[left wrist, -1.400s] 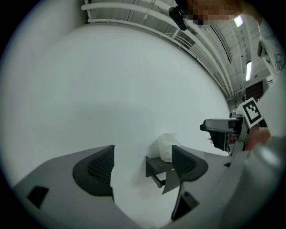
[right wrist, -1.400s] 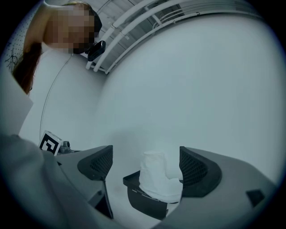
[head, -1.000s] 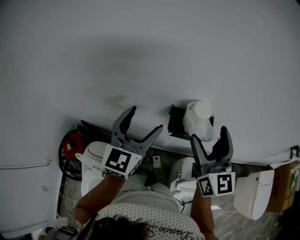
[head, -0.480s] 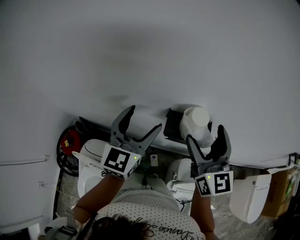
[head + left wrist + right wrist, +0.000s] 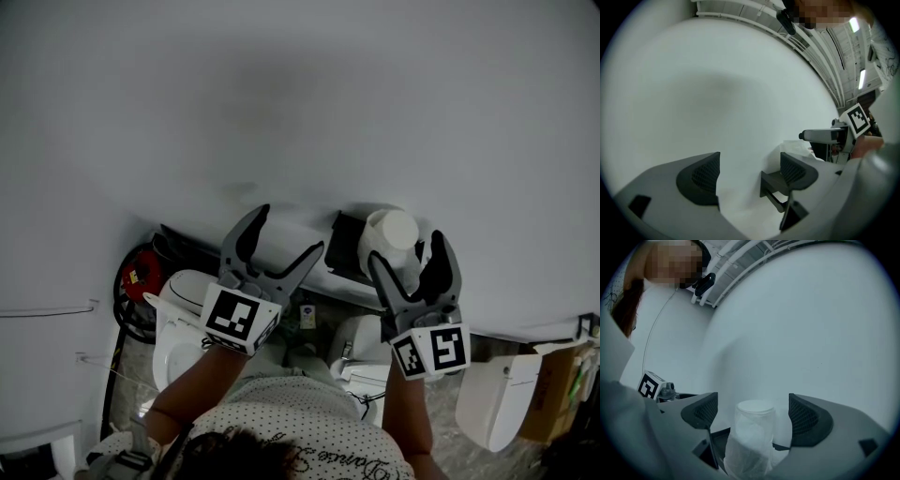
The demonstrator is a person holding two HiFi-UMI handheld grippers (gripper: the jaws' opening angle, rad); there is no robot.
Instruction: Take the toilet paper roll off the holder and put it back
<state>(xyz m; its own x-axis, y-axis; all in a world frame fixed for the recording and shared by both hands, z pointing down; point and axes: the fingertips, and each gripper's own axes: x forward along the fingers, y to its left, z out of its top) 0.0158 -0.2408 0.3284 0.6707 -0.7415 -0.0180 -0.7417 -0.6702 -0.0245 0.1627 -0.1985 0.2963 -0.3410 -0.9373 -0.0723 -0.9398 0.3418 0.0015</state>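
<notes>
A white toilet paper roll [image 5: 389, 240] in thin plastic wrap stands upright on a dark holder [image 5: 345, 248] fixed to the white wall. My right gripper [image 5: 409, 251] is open just below it, one jaw on each side of the roll [image 5: 751, 437], not touching. To the left, my left gripper [image 5: 285, 236] is open against the bare wall. In the left gripper view the holder [image 5: 776, 183] shows beside the right jaw, with the roll's wrap [image 5: 798, 146] beyond it.
Below the wall stand a white toilet [image 5: 183, 323] at left, another white fixture [image 5: 361, 349] in the middle and a white tank [image 5: 492, 401] at right. A red object [image 5: 137, 279] lies at the far left. The wall [image 5: 300, 112] fills the upper view.
My right gripper has moved up and closer to the roll, which now stands between its jaws. The left gripper has hardly shifted.
</notes>
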